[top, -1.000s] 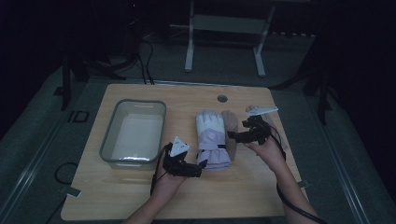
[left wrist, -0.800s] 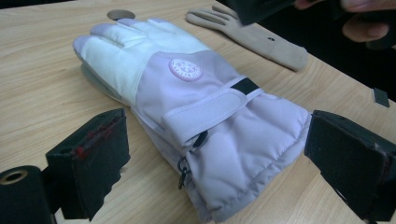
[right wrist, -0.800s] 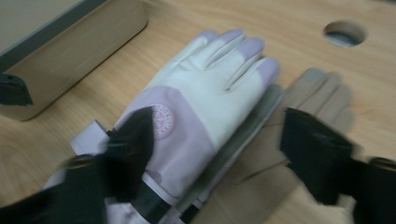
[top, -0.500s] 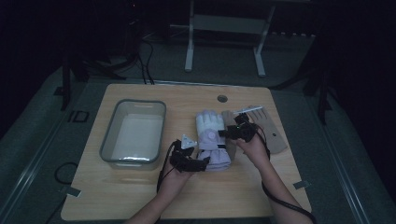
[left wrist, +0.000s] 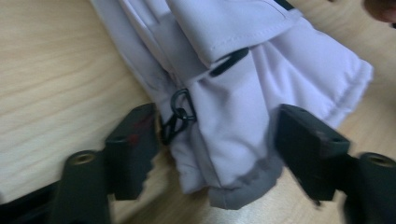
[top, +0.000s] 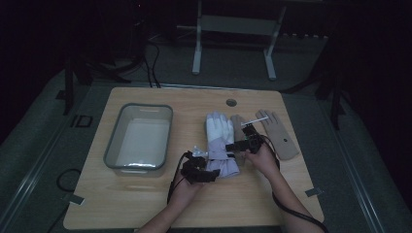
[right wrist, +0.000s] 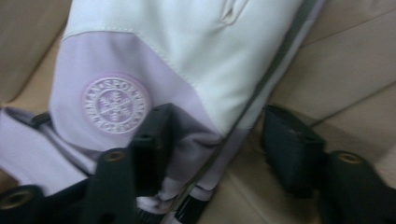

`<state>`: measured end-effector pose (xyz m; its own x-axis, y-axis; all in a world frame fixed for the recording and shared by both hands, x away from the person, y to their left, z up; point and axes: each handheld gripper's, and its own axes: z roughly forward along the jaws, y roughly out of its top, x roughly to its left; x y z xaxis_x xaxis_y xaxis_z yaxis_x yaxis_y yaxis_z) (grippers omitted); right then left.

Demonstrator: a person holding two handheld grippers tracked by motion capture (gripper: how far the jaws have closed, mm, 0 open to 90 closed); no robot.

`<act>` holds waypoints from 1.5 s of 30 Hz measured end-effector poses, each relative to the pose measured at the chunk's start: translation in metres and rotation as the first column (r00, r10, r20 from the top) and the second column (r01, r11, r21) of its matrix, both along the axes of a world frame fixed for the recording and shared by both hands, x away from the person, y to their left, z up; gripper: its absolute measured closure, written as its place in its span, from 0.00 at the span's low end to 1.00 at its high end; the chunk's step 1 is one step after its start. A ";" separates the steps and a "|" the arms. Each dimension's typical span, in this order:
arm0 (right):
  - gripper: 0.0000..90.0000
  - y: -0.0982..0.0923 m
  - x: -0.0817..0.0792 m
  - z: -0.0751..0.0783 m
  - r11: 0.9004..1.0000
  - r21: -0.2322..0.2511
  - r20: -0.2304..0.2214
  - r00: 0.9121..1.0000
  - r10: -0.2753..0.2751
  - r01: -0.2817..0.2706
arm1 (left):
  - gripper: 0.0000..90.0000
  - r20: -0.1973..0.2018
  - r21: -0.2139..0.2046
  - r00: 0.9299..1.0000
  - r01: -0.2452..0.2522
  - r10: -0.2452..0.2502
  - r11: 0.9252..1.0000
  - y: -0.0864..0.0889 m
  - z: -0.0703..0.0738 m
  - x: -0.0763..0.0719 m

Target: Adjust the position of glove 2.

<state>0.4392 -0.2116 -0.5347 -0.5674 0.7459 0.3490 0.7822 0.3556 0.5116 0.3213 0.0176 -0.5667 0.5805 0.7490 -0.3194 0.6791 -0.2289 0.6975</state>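
Observation:
A white and lavender ski glove [top: 219,135] lies palm-down in the middle of the table, cuff toward me. My left gripper [top: 214,174] has been closing and stands open around the glove's cuff [left wrist: 224,121]. One black jaw sits by the small black clip [left wrist: 179,112] and the other at the cuff's far side. My right gripper [top: 232,145] has also been closing. It is open over the glove's right edge [right wrist: 219,140], with one jaw on the lavender fabric near the round snowflake badge [right wrist: 116,103] and the other on a tan glove [right wrist: 327,70] beside it.
A clear plastic bin [top: 112,145] stands left of the gloves. Two tan gloves [top: 279,136] lie flat to the right, one partly under the ski glove. The wooden table [top: 145,204] has a cable hole [top: 231,103] near its far edge. Dark floor and stand legs lie beyond.
Both grippers came down onto the ski glove, the left to its cuff and the right to its right edge. Their jaws narrowed around the fabric.

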 end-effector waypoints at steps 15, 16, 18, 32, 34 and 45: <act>0.87 0.006 -0.012 0.008 0.999 0.002 0.062 0.997 0.035 -0.035 | 0.70 -0.032 -0.008 0.999 0.033 -0.033 0.999 0.002 0.004 0.001; 0.87 0.007 -0.013 0.010 0.999 0.003 0.070 0.997 0.032 -0.033 | 0.73 -0.032 -0.011 0.999 0.030 -0.030 0.999 0.002 0.005 0.001; 0.87 0.007 -0.016 0.014 1.000 0.011 0.083 0.996 0.028 -0.029 | 0.75 -0.020 -0.005 0.999 0.030 -0.031 1.000 0.002 0.008 0.000; 0.88 0.008 -0.028 0.064 0.997 0.078 0.198 0.980 0.010 -0.026 | 0.77 0.037 -0.027 0.998 0.043 -0.042 0.999 0.015 0.050 0.001; 0.88 0.009 -0.029 0.072 0.996 0.086 0.214 0.977 0.011 -0.029 | 0.77 0.049 -0.025 0.998 0.048 -0.047 0.999 0.020 0.060 0.003; 0.88 0.026 -0.030 0.099 0.994 0.100 0.270 0.963 0.018 -0.046 | 0.77 0.081 0.018 0.995 0.051 -0.053 0.999 0.038 0.088 0.007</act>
<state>0.4091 -0.1851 -0.4358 -0.6737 0.6935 0.2553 0.6002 0.3118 0.7366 0.3281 0.0559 -0.4787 0.6425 0.7217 -0.2576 0.6068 -0.2739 0.7462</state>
